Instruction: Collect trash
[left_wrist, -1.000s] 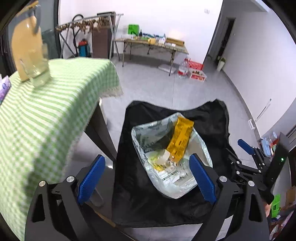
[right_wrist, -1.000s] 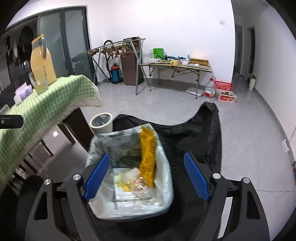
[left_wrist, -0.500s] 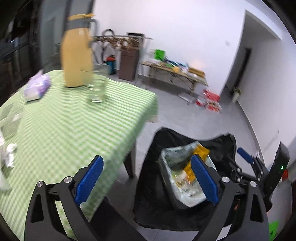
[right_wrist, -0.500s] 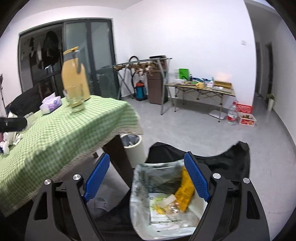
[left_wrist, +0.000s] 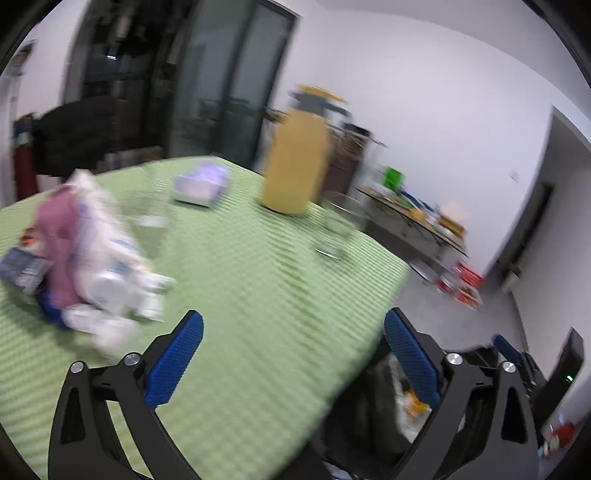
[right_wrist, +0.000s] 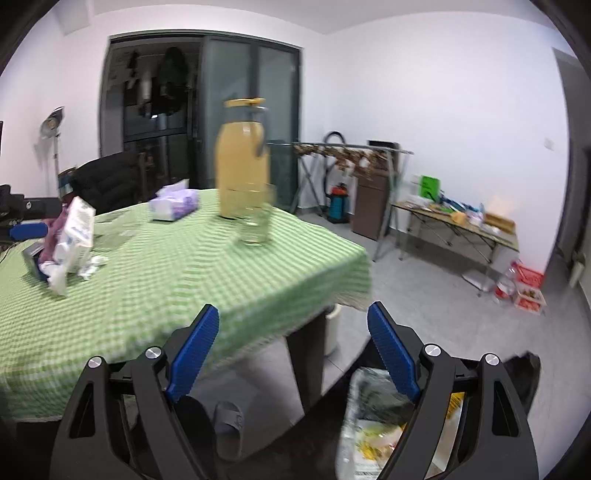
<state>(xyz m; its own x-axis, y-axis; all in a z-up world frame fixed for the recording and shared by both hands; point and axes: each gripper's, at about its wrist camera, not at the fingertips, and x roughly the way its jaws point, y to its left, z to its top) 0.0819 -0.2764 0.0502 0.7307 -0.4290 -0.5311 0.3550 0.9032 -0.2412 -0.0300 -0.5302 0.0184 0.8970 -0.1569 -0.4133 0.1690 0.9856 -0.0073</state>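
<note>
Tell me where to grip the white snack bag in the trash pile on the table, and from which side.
Grip the white snack bag at its raised upper edge, coming in from the open tablecloth side. It stands leaning on the pile, so that thin top edge probably fits between open tongs; its base is buried in wrappers.

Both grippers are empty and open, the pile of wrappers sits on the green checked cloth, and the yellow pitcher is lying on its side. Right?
One slip: the yellow pitcher stands upright, as the right wrist view shows, with a glass in front of it. The rest holds: the left gripper, its jaws opening, and the right gripper are empty, and the pile of wrappers sits on the green checked cloth.
</note>
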